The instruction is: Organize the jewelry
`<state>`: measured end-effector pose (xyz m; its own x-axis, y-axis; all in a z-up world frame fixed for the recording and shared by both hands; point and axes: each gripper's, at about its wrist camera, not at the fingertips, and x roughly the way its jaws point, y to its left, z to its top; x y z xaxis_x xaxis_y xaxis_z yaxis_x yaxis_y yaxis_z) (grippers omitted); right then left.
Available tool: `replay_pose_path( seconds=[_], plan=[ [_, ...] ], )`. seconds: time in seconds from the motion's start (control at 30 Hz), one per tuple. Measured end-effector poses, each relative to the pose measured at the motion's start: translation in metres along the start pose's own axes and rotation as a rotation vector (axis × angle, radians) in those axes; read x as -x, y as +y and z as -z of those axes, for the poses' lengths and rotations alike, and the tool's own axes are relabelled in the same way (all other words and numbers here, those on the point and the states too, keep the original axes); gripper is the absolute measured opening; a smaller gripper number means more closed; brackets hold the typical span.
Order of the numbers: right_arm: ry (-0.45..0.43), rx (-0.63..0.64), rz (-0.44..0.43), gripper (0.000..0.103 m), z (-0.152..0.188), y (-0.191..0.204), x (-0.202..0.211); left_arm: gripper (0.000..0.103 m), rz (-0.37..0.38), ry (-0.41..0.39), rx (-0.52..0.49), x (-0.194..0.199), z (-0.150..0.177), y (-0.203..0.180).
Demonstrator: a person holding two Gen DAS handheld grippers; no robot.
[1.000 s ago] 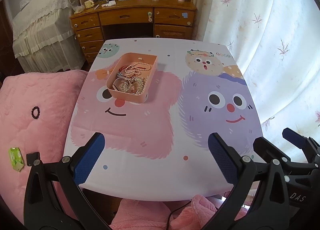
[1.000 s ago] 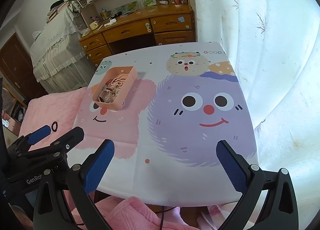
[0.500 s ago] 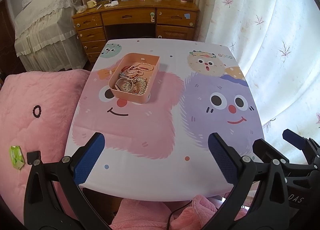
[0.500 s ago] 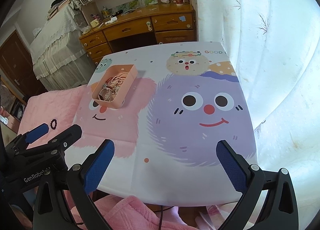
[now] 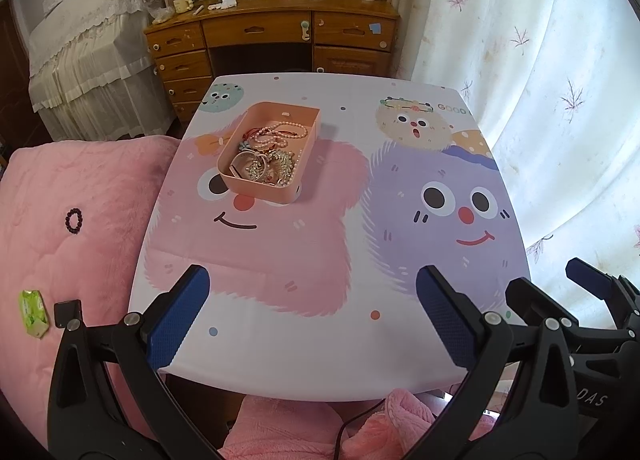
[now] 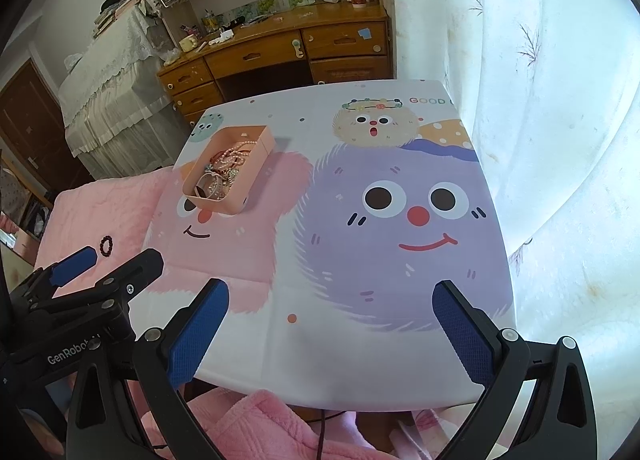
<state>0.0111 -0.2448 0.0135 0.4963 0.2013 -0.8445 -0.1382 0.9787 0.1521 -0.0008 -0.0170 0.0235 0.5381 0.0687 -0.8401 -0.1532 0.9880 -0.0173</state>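
A pink rectangular box [image 5: 280, 189] [image 6: 224, 201] stands on the left half of the cartoon-print table [image 5: 280, 340] [image 6: 340, 360]. Inside it lies a tangle of jewelry [image 5: 266, 155] [image 6: 224, 171]: pink bead strings, a bangle, sparkly pieces. A dark bead bracelet [image 5: 74, 221] [image 6: 106, 246] lies on the pink blanket left of the table. My left gripper [image 5: 312, 316] hangs open above the table's near edge, empty. My right gripper [image 6: 330, 324] is open and empty too, to the right of the left one.
A pink blanket [image 5: 72, 179] covers the bed at left, with a green packet [image 5: 34, 312] and a small black square [image 5: 68, 310] on it. A wooden desk [image 5: 272, 35] stands behind the table. White curtains [image 5: 540, 79] hang at right. Pink fabric [image 6: 264, 428] lies below the near edge.
Both cameras have drawn slightly back and shifted, so the table and box sit a bit lower in view. Both grippers stay open; nothing on the table moved.
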Motion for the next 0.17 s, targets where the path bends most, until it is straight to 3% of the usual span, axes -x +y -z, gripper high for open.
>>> replay_pose_path(
  seconds=[0.17],
  plan=[
    [0.0, 0.001, 0.0, 0.103, -0.0003, -0.0007, -0.0001, 0.103, 0.0, -0.001, 0.001, -0.0002, 0.0001, 0.0001]
  ],
)
